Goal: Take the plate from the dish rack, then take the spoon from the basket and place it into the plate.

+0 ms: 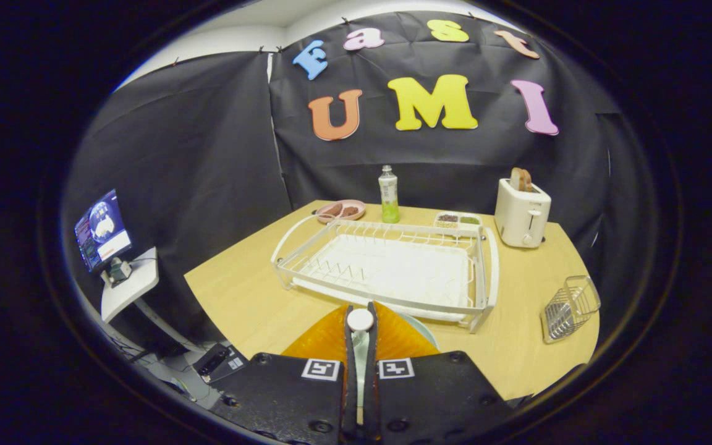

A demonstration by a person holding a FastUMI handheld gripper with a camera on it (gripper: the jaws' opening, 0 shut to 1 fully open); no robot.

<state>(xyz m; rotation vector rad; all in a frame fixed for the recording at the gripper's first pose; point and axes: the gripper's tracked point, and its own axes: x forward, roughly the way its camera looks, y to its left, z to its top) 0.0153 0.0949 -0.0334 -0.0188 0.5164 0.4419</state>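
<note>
My gripper (360, 314) is shut on a white spoon (360, 355). The spoon's round end pokes out at the fingertips and its pale stem runs back between the two black fingers. Right under the fingers an amber translucent plate (321, 341) lies on the wooden table (238, 290), just in front of the dish rack. A pale curved rim (425, 329) shows at the plate's right side; I cannot tell what it belongs to. The white wire dish rack (387, 266) beyond the fingers holds nothing. A small wire basket (570, 307) stands tilted to the right of the rack.
Behind the rack are a pink dish with food (340, 211), a green drink bottle (389, 194), a small tray of food (457, 219) and a white toaster with bread (521, 212). A monitor on a stand (102, 232) is off the table's left side.
</note>
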